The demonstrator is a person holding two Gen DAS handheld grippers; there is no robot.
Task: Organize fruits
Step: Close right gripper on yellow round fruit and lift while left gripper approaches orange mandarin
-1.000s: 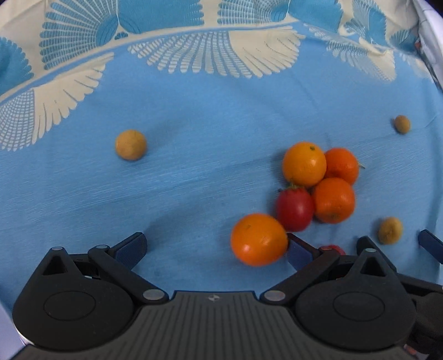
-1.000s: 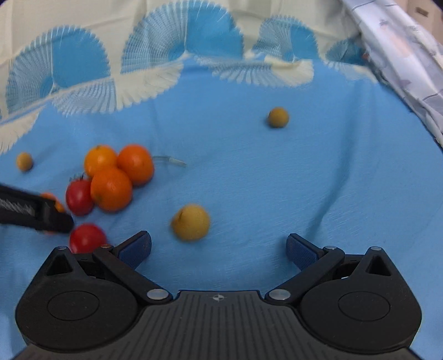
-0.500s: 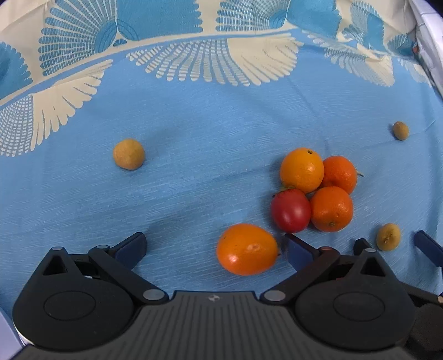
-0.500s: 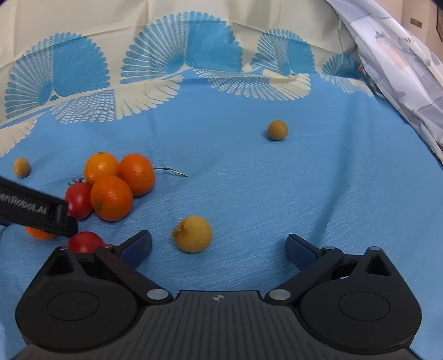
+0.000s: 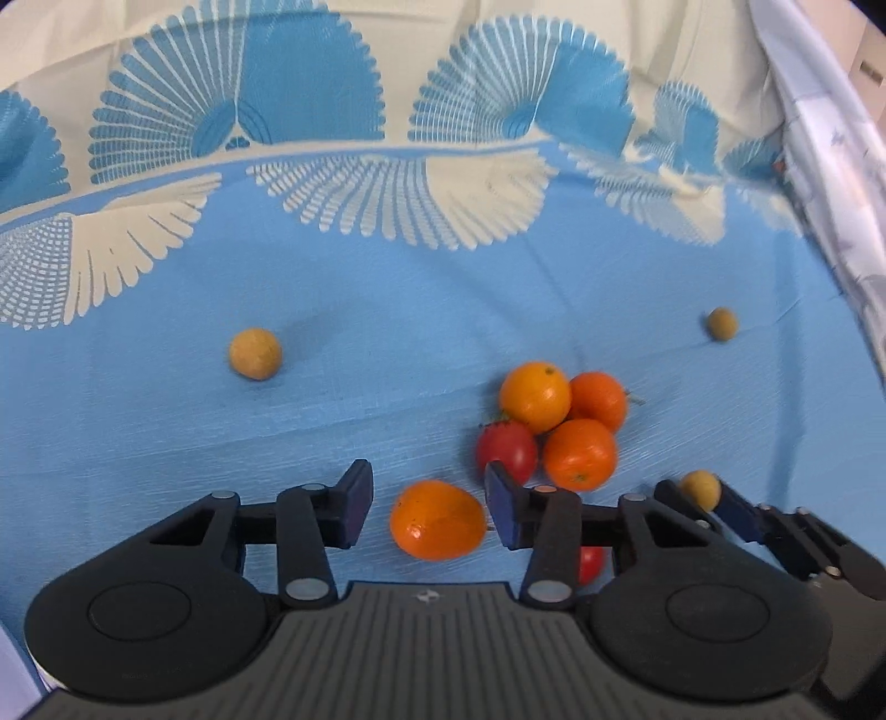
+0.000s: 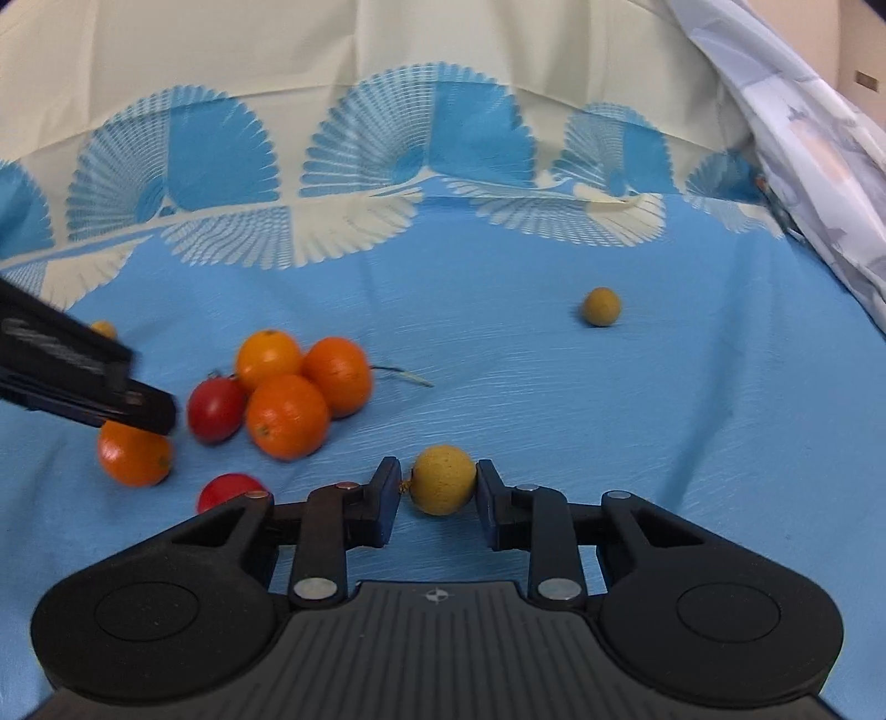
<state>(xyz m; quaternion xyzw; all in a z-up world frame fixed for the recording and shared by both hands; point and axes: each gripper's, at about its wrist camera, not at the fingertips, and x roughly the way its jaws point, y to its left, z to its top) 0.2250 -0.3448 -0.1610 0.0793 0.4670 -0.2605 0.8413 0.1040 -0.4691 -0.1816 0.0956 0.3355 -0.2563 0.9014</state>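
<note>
Bracketing two fruits, one per tongs.
Right tongs (image 6: 437, 501) clamp yellow fruit (image 6: 444, 479) at 12 o'clock, just closed; left tongs (image 5: 425, 512), just narrowed, flank orange (image 5: 437, 519), contact unclear.

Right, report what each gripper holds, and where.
Right gripper: shut on the tan round fruit, gripped across its sides. Left gripper: holds nothing; its jaws have just been closing around the oval orange fruit, not yet clamped.

A cloth-covered surface under soft, even light

We see a blue tablecloth (image 6: 637, 421) with a border of cream and blue fan shapes along its far edge, lightly creased. At the right we find a pale, faintly printed fabric (image 6: 803, 160) bunched along the cloth, and beyond it a beige surface (image 6: 864, 50).
</note>
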